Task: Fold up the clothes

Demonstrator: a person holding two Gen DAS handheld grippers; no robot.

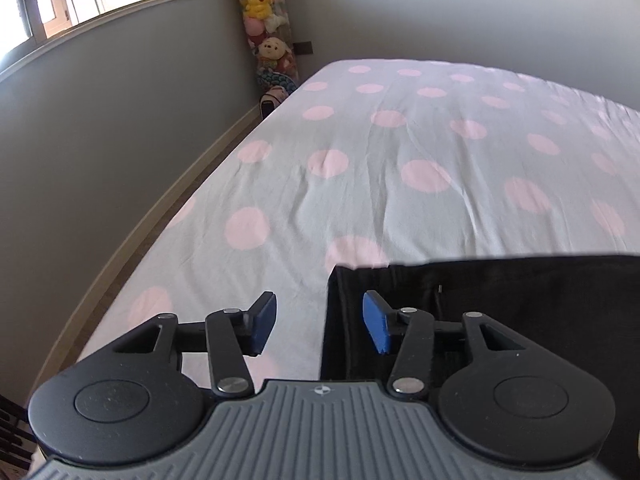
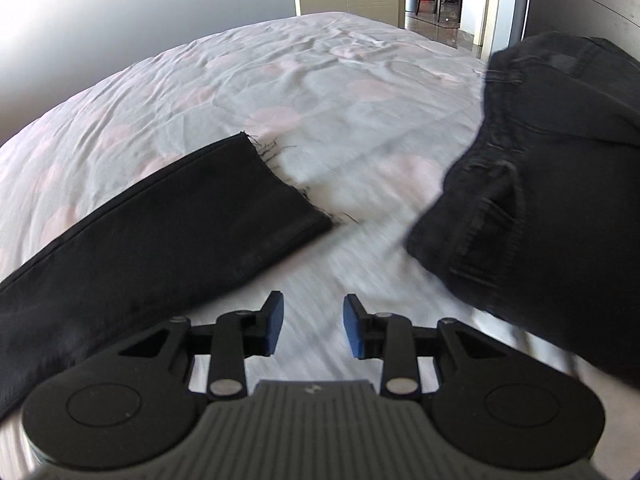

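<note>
Right wrist view: black trousers (image 2: 160,236) lie on the bed (image 2: 320,92), neither gripper holding them.

Both sets of jaws stand apart and empty. Ahead of the right gripper (image 2: 313,326) is bare sheet: a frayed leg end lies just to its left, the waist part bunched to its right. The left gripper (image 1: 320,326) hovers at a straight cloth edge, one blue pad over fabric, the other over sheet. Folding looks early; I'd guess the next move means closing on an edge or hem and carrying it across.

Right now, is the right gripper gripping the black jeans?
No, the right gripper is open over bare sheet, with the black jeans lying alongside.
</note>
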